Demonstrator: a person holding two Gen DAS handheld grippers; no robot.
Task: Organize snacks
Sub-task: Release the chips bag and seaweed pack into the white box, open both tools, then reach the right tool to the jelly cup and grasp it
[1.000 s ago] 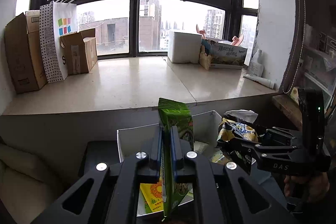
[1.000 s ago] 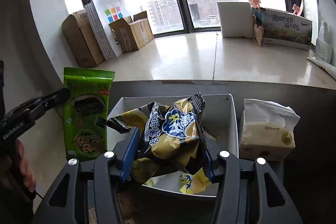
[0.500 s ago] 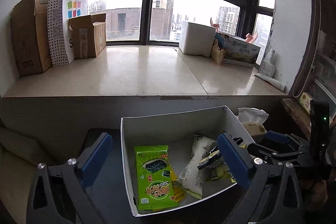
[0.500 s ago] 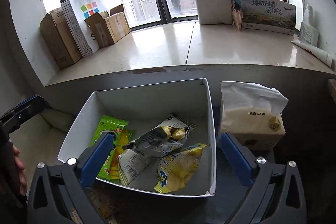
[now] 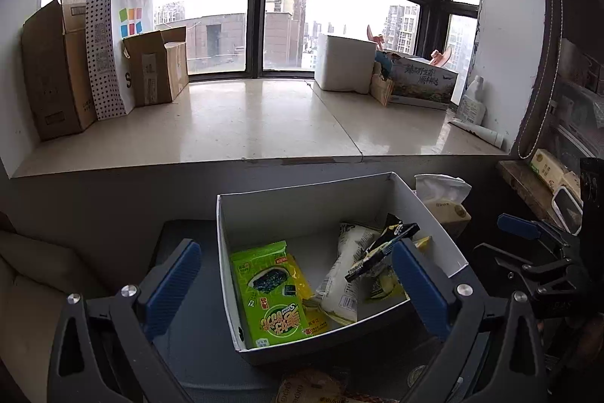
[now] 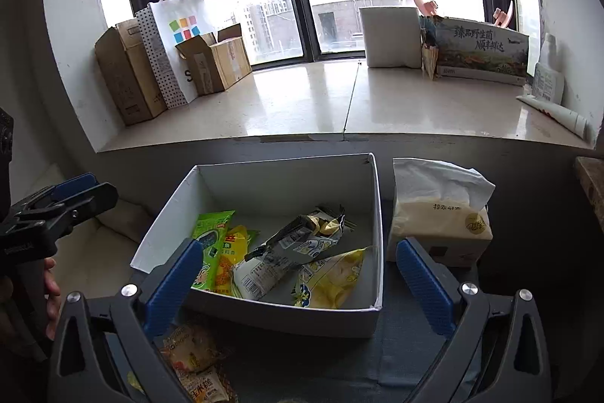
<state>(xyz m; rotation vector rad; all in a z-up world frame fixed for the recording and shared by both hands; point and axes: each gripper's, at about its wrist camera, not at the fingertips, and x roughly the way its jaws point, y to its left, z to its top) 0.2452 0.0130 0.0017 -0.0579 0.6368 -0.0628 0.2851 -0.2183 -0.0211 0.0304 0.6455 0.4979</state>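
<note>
Below a wide window ledge point(image 6: 302, 108), we see a white cardboard box point(image 6: 264, 180) standing on a dark bench point(image 6: 415, 357), its far wall close to the ledge's front face. Both claws have just sprung wide and hold nothing. Our left gripper point(image 5: 298, 286) hangs over the box's near left corner, blue pads far apart, one pad outside the left wall and the other above the box's right half. Our right gripper point(image 6: 298, 282) spans the box's near edge in the same fashion; from the left camera it shows at the right point(image 5: 528, 244), beyond the box's right wall.

Inside the box lie the snacks. A green seaweed packet point(image 5: 271, 293) rests flat along the left wall, overlapping a yellow packet point(image 6: 230, 259) just beside it. A white packet point(image 5: 343, 274) leans toward the middle, and a black and yellow bag point(image 6: 298, 240) lies across it. A pale yellow bag point(image 6: 332, 278) sits in the near right corner.

On the bench in front of the box, more wrapped snacks point(image 6: 192, 357) lie under the right gripper's left finger. A tissue pack point(image 6: 438, 210) stands just beside the box's right wall. On the ledge, brown cartons point(image 5: 56, 70) and a dotted paper bag point(image 5: 117, 44) crowd the left end, a white box point(image 5: 343, 63) and a printed carton point(image 5: 422, 82) the right.
</note>
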